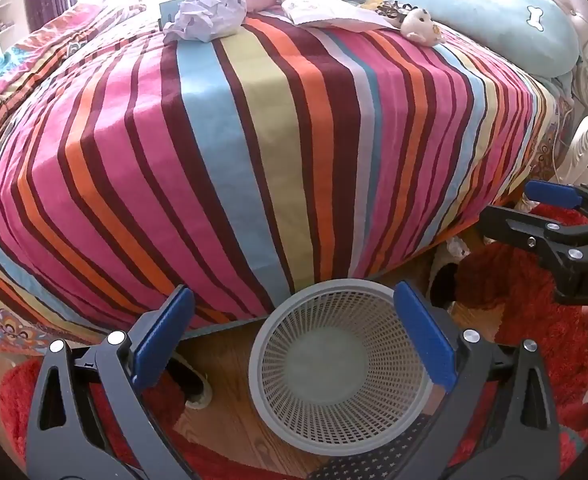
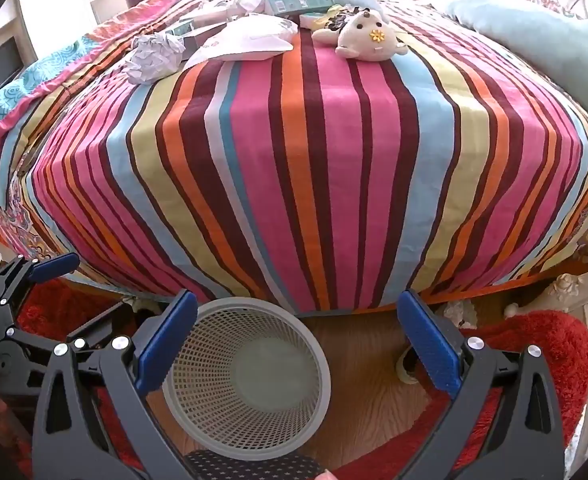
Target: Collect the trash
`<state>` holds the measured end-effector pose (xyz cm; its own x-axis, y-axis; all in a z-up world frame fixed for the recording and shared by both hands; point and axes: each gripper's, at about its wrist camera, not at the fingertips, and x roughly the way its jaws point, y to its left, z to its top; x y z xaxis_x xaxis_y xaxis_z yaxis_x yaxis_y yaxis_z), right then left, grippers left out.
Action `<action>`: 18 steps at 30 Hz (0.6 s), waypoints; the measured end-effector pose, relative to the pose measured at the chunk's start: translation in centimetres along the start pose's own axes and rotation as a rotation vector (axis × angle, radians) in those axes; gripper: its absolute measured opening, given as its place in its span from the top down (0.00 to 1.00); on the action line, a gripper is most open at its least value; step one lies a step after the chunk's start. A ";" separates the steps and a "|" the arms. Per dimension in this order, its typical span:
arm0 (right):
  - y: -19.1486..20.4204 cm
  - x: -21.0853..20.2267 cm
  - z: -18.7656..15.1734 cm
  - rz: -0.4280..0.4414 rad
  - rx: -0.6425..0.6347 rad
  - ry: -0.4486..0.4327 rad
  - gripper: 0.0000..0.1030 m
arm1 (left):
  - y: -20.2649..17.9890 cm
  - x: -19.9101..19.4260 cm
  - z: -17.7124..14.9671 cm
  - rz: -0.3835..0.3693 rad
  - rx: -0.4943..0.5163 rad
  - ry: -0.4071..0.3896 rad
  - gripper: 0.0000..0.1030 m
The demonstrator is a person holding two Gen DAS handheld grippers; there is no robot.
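The left gripper is hovering over the floor at the foot of a bed, its blue-padded jaws standing wide apart and holding nothing; the right gripper is hanging beside it in the same way, jaws spread and empty, tilting downward.

Directly beneath both, a grey mesh wastebasket is standing upright on the wooden floor, just at the edge of the bed; its pale bottom is showing through the open top and it is containing nothing at all. A shaggy red rug is lying on the floor to either side of it.

Beyond the basket, a striped blanket in pink, maroon, orange and blue is covering the bed. At the blanket's far end, well apart from both grippers, a crumpled ball of white paper is resting on the cover; this is looking like the trash to be gathered. Beside it are lying a flat white packet, teal boxes and a small cream plush toy, with a long pale-blue pillow off to the right.

Judging from the bare basket and empty jaws, the collecting is only beginning; nothing is binned yet, and the paper ball is waiting to be reached, grasped and carried back to the basket.
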<state>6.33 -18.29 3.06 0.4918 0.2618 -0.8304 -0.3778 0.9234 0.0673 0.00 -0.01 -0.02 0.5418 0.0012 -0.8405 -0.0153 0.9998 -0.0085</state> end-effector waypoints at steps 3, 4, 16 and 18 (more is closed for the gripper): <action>-0.1 0.1 0.0 -0.001 0.004 0.003 0.07 | -0.1 0.0 0.0 0.003 -0.002 0.004 0.06; 0.0 0.2 0.0 -0.004 0.005 0.004 0.07 | -0.1 0.0 0.0 0.003 -0.001 0.005 0.06; -0.1 0.2 -0.1 0.014 0.009 0.000 0.07 | 0.2 0.3 -0.2 -0.004 -0.003 0.008 0.06; 0.1 0.2 -0.2 0.013 0.004 0.004 0.07 | 0.2 0.4 -0.2 -0.005 -0.003 0.013 0.06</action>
<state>6.28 -18.21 2.80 0.4836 0.2726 -0.8318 -0.3807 0.9212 0.0805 0.05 0.24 -0.44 0.5311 -0.0039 -0.8473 -0.0154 0.9998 -0.0143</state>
